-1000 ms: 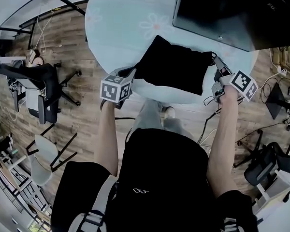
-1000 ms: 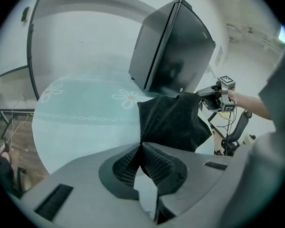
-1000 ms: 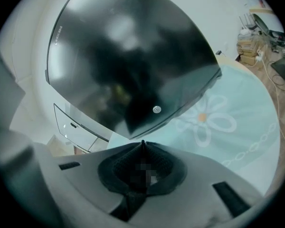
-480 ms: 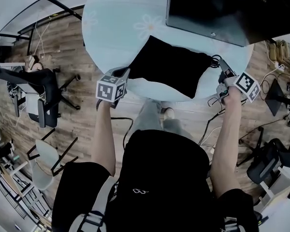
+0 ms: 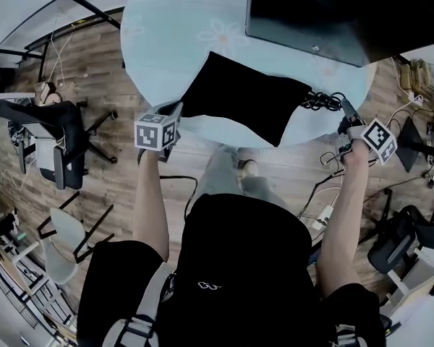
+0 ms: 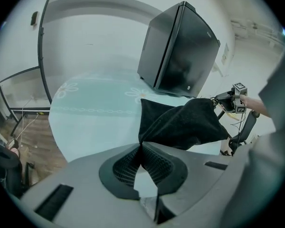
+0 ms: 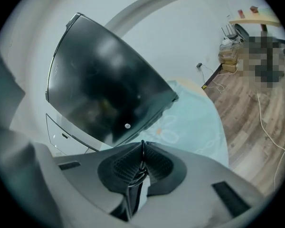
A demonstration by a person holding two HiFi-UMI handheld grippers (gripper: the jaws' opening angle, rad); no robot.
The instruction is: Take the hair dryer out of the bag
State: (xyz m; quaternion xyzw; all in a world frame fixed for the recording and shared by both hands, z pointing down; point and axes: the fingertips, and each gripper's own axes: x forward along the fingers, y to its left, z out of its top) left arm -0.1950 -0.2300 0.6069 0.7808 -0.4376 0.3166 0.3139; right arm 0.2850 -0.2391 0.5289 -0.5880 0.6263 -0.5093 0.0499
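Observation:
A black cloth bag [image 5: 242, 100] lies on the round pale-blue table [image 5: 173, 27], hanging a little over its near edge. My left gripper [image 5: 175, 111] is shut on the bag's left corner; in the left gripper view the cloth [image 6: 180, 122] runs straight out of the closed jaws [image 6: 141, 145]. A coiled black cord [image 5: 320, 100] trails from the bag's right mouth. My right gripper [image 5: 345, 108] is shut on that cord, past the table's right edge. The cord [image 7: 137, 174] is pinched between its pads [image 7: 159, 165]. The hair dryer itself is hidden inside the bag.
A big black box [image 5: 325, 13] stands on the far right of the table, close behind the bag. Office chairs [image 5: 58, 143] stand on the wooden floor at left, and cables and a power strip [image 5: 323, 213] lie on the floor at right.
My right gripper has moved right, away from the bag, drawing the cord out of its mouth. The left gripper has shifted slightly left with the bag's corner.

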